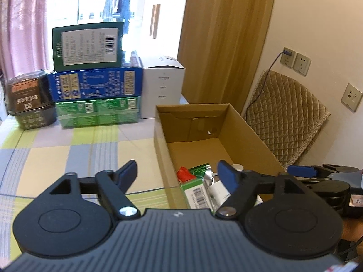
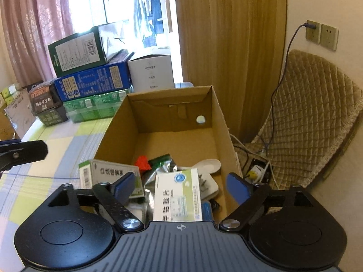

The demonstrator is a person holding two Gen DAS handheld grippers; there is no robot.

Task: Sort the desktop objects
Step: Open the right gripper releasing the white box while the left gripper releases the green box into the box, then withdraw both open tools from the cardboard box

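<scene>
Both wrist views face down and forward, close over the cardboard box (image 1: 192,122), left from its left edge, right centred; both share stacked cartons (image 2: 90,83).

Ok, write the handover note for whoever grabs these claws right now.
Left claw: open, empty, over the near left edge of the cardboard box.
Right claw: open, empty, above the white and green medicine box lying in the cardboard box.
Done: the cardboard box holds a second green and white carton, a foil pack, a red item and a white plug adapter.
Left: the checked tablecloth looks bare near the cardboard box; stacked boxes remain at its far edge. Whether they belong to the job is unclear.
</scene>
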